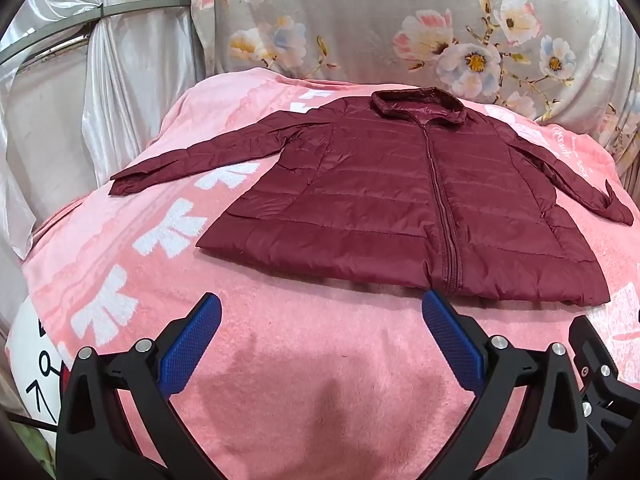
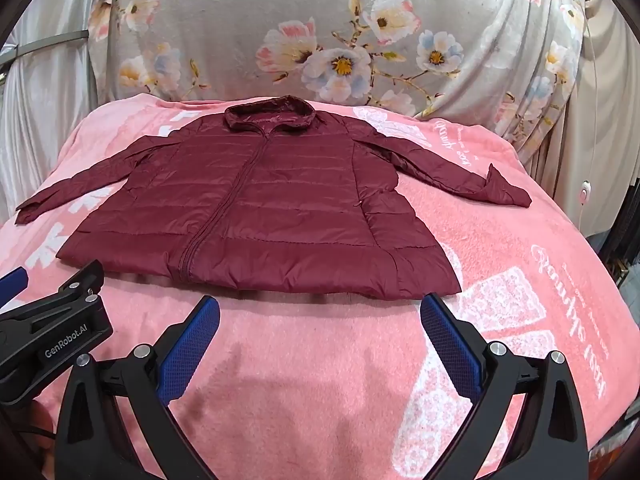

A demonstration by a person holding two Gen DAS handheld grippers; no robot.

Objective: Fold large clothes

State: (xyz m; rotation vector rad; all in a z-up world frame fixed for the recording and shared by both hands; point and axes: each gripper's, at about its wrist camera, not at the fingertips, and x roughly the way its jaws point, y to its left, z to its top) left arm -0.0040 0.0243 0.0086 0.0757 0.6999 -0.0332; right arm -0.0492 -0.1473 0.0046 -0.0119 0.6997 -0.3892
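Left hand-held gripper (image 1: 322, 300): jaws wide apart, empty, above the near edge of the bed, just short of the jacket hem beside the zipper foot.
Right hand-held gripper (image 2: 320, 302): jaws likewise spread, holding nothing, near the hem's right half.
Pink blanket (image 1: 280, 360): fleece with white lettering, covering the bed; carries the garment.
Maroon puffer jacket (image 1: 400, 200): lying flat, front up, zipped, at the middle of the bed; hem toward the near edge, collar (image 1: 418, 106) toward the far edge, sleeves spread toward the left and right edges.
Floral drape (image 1: 400, 20): hanging beyond the far edge.

Handling note: folding looks not yet begun. A sound first move is probably to bring each sleeve across the body, pinching thin shell fabric at the cuff; the slippery quilting may slide, so keep lifts low.

View note: the left camera shows a clock-like face at the bed's near-left corner; the right camera shows the blanket's right-edge lettering.
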